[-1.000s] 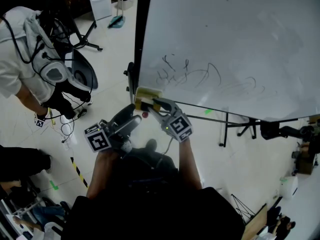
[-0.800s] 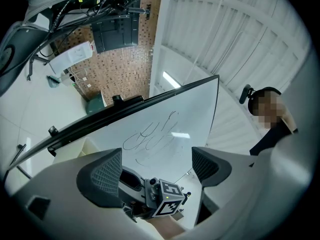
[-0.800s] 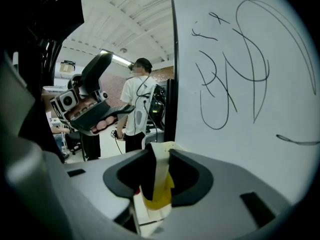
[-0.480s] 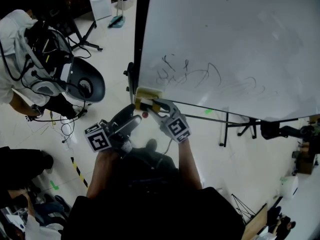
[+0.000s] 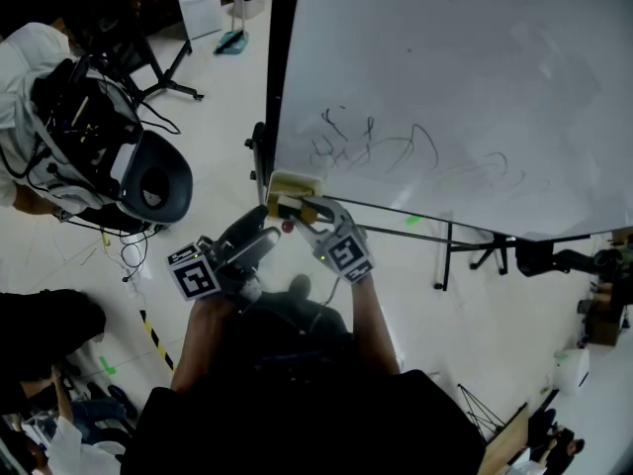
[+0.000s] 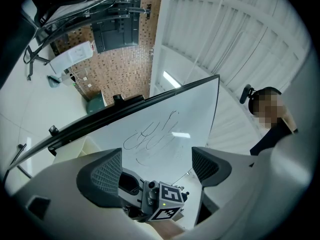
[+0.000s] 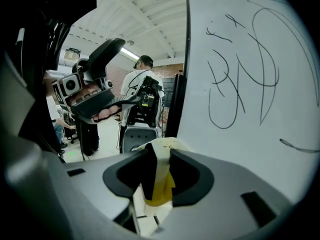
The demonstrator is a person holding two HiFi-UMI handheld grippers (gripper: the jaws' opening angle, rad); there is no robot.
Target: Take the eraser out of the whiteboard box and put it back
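Setting: a pale tiled floor [image 5: 227, 97] in a workshop, with a whiteboard [image 5: 465, 87] filling the head view from 12 to 3 o'clock and a bystander [image 5: 40, 97] hung with cabled gear at 10 o'clock. Item one, the whiteboard: it carried dark scribbles [image 5: 376, 151] near its lower-left corner. Item two, the eraser [image 5: 294, 186]: a pale block with a yellow part, it sat just toward 11 o'clock of the picture's centre, right at that lower-left corner of the board. Item three, your right gripper [image 5: 302, 209]: its jaws were clenched on the eraser [image 7: 159, 184], both pads pressing its sides, as its own view showed. Item four, your left gripper [image 5: 265, 236]: it hung at 8 o'clock of the eraser, released. Nothing was between its spread jaws, and through them it looked past the right gripper's marker cube [image 6: 167, 204] to the board. Item five, the whiteboard box: no view let it be told apart from the eraser, so you could not read whether the block lay inside it or clear of it. Progress, as a judgement: you had the grip. Whether this was the lift out or the return could not be settled, and the release into the box remained to be done.
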